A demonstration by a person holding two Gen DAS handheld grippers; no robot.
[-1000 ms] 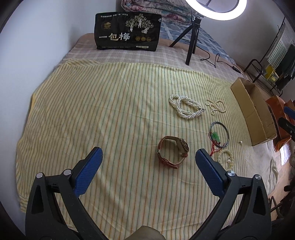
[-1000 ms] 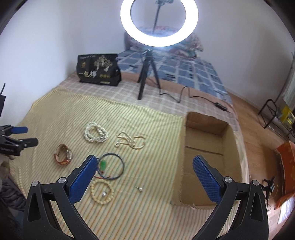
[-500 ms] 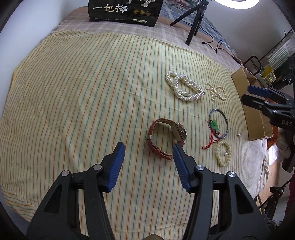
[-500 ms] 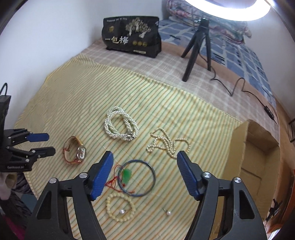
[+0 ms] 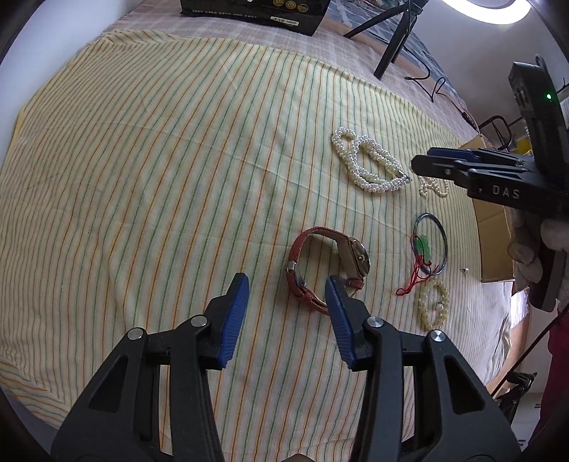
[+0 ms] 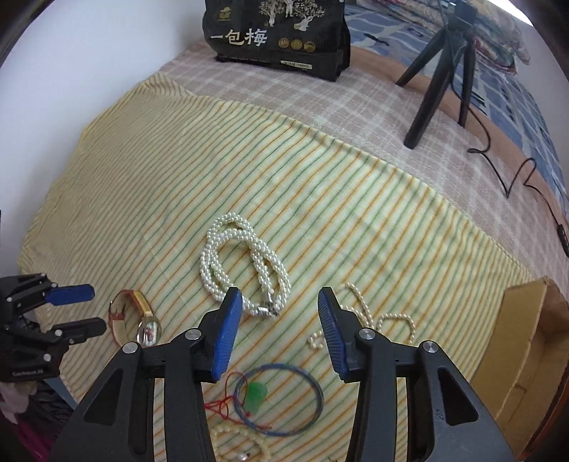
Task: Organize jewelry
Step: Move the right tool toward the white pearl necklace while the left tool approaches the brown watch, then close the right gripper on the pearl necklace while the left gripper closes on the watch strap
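A brown-strapped watch [image 5: 327, 263] lies on the striped yellow cloth [image 5: 142, 177]. My left gripper [image 5: 286, 289] hovers just in front of it, jaws closing, with the right pad beside the strap and nothing pressed. A twisted white pearl necklace [image 6: 242, 263] lies further right. My right gripper [image 6: 279, 296] hangs over its clasp end, jaws closing, pads clear of the beads. Each gripper shows in the other's view: the right gripper [image 5: 444, 163], the left gripper [image 6: 71, 309] beside the watch [image 6: 138, 316].
A thin pearl strand [image 6: 377, 316], a blue bangle with green pendant and red cord [image 6: 281, 401], a cream bead bracelet [image 5: 432, 305] and a small stud [image 5: 464, 270] lie nearby. An open cardboard box [image 6: 522, 348] is at right. A black bag [image 6: 277, 32] and tripod [image 6: 441, 71] stand behind.
Both grippers' jaws have narrowed from wide open. The right gripper swung left from the box and sank over the pearl necklace. The left gripper sank closer to the watch.
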